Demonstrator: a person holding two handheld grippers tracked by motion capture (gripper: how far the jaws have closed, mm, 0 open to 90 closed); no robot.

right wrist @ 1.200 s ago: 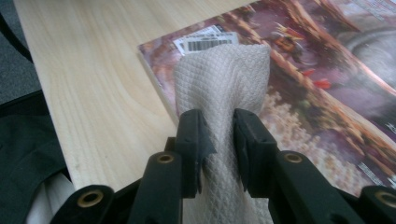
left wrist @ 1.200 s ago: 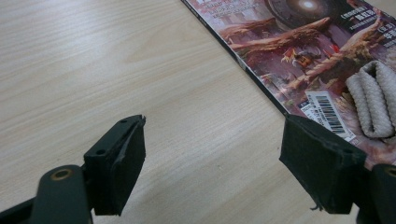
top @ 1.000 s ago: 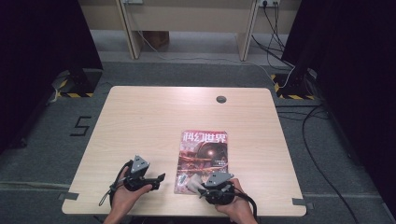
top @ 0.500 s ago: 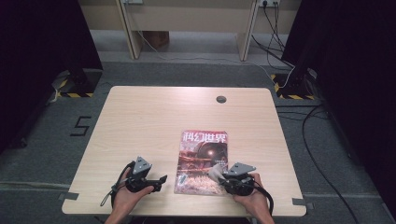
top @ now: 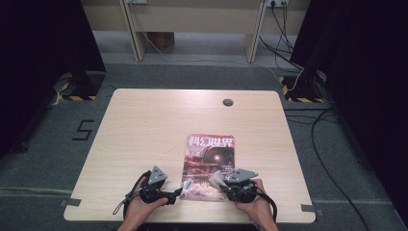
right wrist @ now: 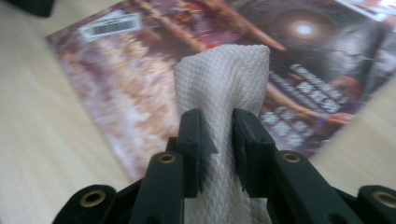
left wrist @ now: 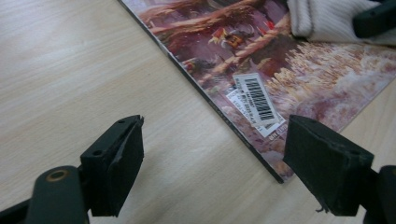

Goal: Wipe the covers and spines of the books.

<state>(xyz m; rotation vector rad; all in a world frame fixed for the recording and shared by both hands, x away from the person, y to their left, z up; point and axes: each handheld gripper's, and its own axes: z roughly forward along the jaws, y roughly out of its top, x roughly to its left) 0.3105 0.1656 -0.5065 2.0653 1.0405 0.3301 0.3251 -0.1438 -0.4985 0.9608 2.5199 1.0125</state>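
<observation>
On one magazine (top: 210, 166), right hand-held gripper (right wrist: 218, 128) pinches one white cloth (right wrist: 224, 79); left hand-held gripper (left wrist: 212, 158) spread.

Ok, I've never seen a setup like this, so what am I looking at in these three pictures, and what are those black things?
A person sits at a wooden table with a two-jaw tool in each hand. The wide picture comes from a camera above; the other two come from cameras riding on each tool, looking along its black jaws. A magazine with a colourful cover lies flat on the table. The right hand-held gripper is shut on a folded white cloth, held over the magazine's lower part. The left hand-held gripper is open and holds nothing, its jaws low near the magazine's corner by the barcode sticker.
</observation>
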